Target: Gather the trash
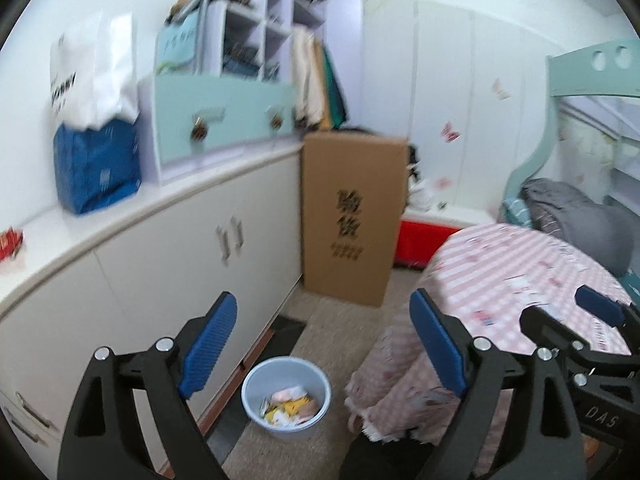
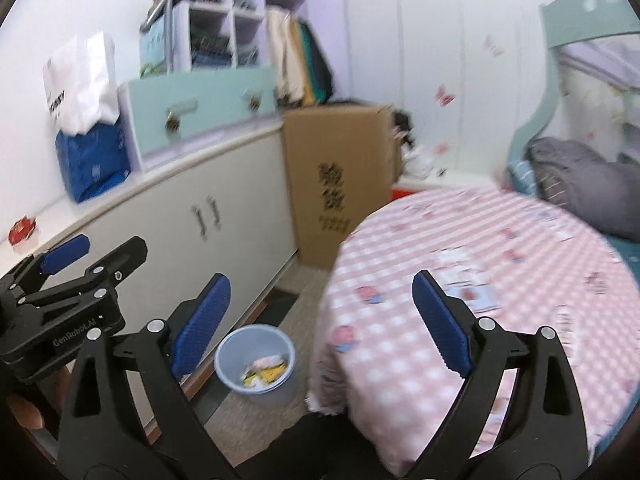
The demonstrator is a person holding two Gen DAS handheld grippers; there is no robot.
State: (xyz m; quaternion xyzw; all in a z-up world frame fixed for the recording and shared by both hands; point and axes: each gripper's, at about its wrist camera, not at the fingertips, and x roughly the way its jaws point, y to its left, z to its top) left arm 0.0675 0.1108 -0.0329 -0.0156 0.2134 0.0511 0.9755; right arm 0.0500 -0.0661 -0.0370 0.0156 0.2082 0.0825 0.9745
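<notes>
I am holding both tongs wide open and empty: left gripper (image 1: 324, 350), right gripper (image 2: 322, 326). The bin (image 1: 286, 396), already holding wrappers, is sitting on the floor below and ahead, nearer the left gripper. The table (image 2: 480, 280) is lying ahead-right of both; I cannot tell whether trash remains on it.

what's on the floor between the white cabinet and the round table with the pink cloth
A light blue bin holding trash stands on the carpet between the cabinet and the table; both wrist views show it.
</notes>
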